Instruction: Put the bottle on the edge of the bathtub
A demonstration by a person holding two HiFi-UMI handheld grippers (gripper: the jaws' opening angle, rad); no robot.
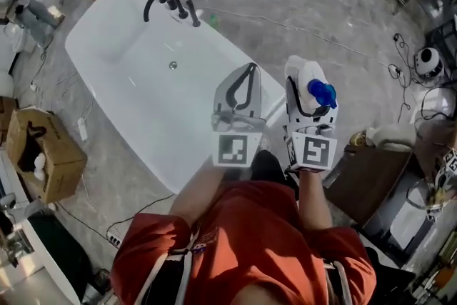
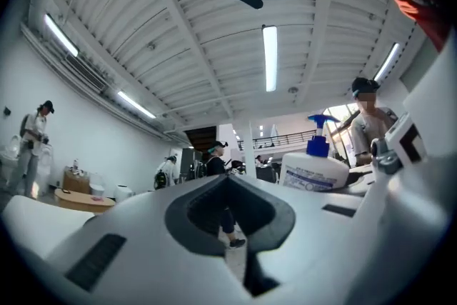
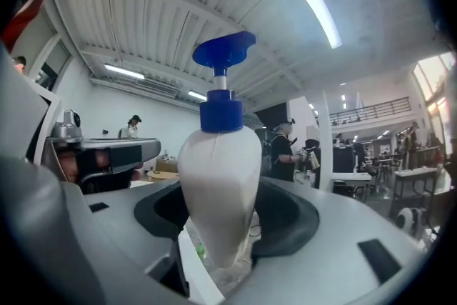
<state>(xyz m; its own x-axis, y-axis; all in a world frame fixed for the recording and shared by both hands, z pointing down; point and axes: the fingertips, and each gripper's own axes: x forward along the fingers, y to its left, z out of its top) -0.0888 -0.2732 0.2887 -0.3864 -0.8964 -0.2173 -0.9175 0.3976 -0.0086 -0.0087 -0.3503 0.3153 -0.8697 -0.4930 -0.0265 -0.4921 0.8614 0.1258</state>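
White bottle label, left gripper view

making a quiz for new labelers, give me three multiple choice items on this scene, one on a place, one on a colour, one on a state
1. Where is the bottle?
A) on the bathtub's edge
B) between the jaws of the right gripper
C) in the cardboard box

2. What colour is the bottle's pump?
A) red
B) green
C) blue

3. What does the left gripper hold?
A) nothing
B) the bottle
C) the tap

Answers: 1 B, the right gripper view shows the jaws clamped on the white bottle. 2 C, the pump is blue in every view. 3 A, its jaws are together with nothing between them.
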